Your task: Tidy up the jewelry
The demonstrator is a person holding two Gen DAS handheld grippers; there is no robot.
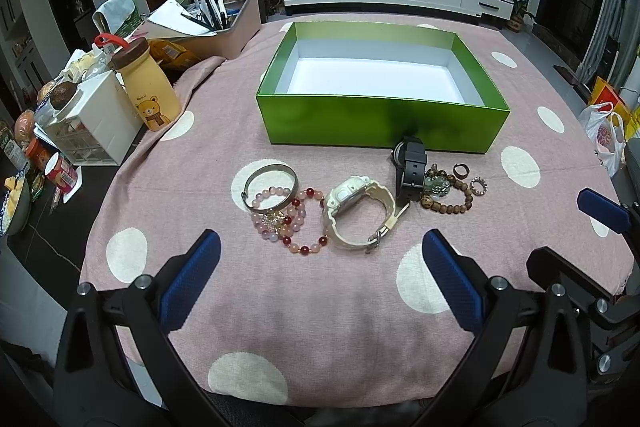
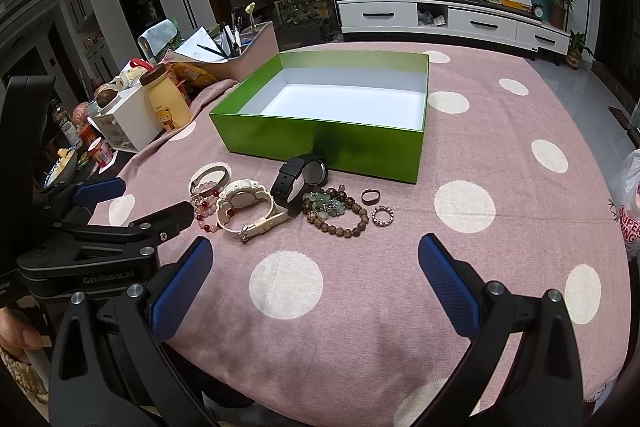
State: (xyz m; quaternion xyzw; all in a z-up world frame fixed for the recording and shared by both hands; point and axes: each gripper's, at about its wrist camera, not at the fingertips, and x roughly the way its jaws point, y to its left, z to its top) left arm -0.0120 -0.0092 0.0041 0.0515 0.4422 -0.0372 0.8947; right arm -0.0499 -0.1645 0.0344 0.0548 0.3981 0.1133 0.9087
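Observation:
An empty green box (image 1: 380, 121) (image 2: 320, 139) with a white inside stands on the pink dotted tablecloth. In front of it lies a row of jewelry: a silver bangle (image 1: 271, 185) over pink and red bead bracelets (image 1: 296, 227), a cream watch (image 1: 360, 215) (image 2: 248, 207), a black watch (image 1: 410, 167) (image 2: 300, 179), a brown bead bracelet with green stones (image 1: 444, 193) (image 2: 336, 213), a dark ring (image 1: 461, 171) (image 2: 370, 196) and a studded ring (image 1: 478, 185) (image 2: 383, 216). My left gripper (image 1: 320, 283) is open, just short of the bracelets and cream watch. My right gripper (image 2: 316, 287) is open, short of the bead bracelet.
Left of the cloth stand a yellow bear bottle (image 1: 146, 87), a white drawer unit (image 1: 96, 123), a pen holder tray (image 1: 228, 23) and food items. A plastic bag (image 1: 606, 143) sits off the right table edge. A TV cabinet stands behind.

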